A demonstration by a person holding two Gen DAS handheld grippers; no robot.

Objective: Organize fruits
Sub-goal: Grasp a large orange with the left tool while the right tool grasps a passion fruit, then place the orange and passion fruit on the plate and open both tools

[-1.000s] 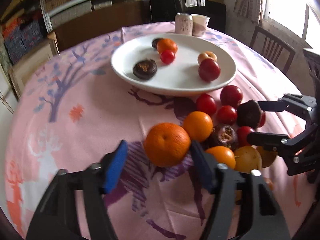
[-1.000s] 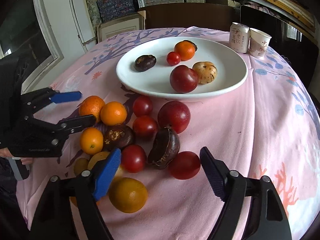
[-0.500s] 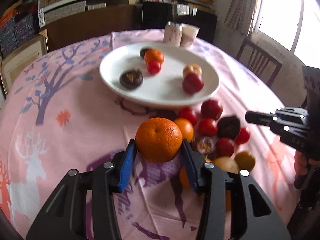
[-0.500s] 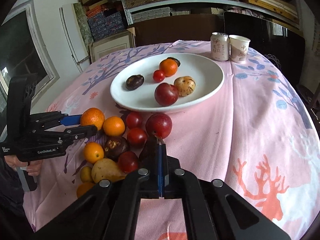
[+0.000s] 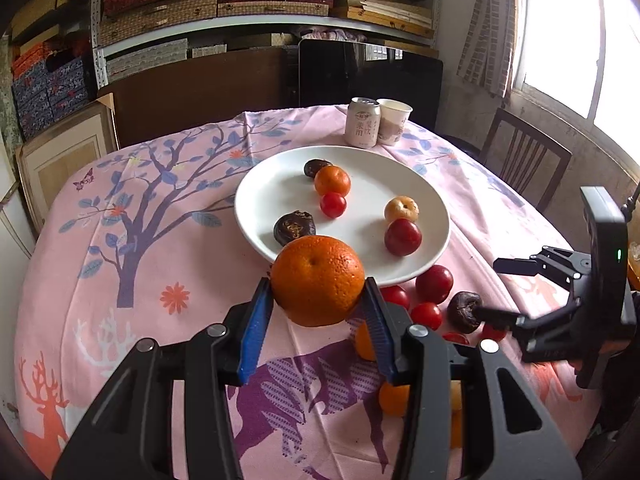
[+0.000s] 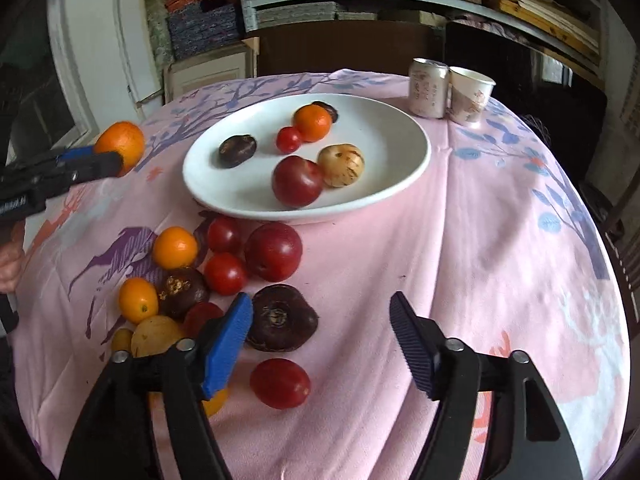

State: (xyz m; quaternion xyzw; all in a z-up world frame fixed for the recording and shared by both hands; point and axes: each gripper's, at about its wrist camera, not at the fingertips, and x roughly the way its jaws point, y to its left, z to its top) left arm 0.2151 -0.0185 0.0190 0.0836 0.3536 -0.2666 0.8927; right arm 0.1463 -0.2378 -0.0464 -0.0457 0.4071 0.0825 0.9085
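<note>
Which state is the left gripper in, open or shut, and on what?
Shut. In the left wrist view, the left gripper has its blue pads pressed against both sides of the large orange, held raised above the tablecloth.

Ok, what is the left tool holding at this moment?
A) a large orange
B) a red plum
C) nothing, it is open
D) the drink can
A: the left tool is shut on the large orange, which sits lifted between its blue pads in front of the white plate.
</note>
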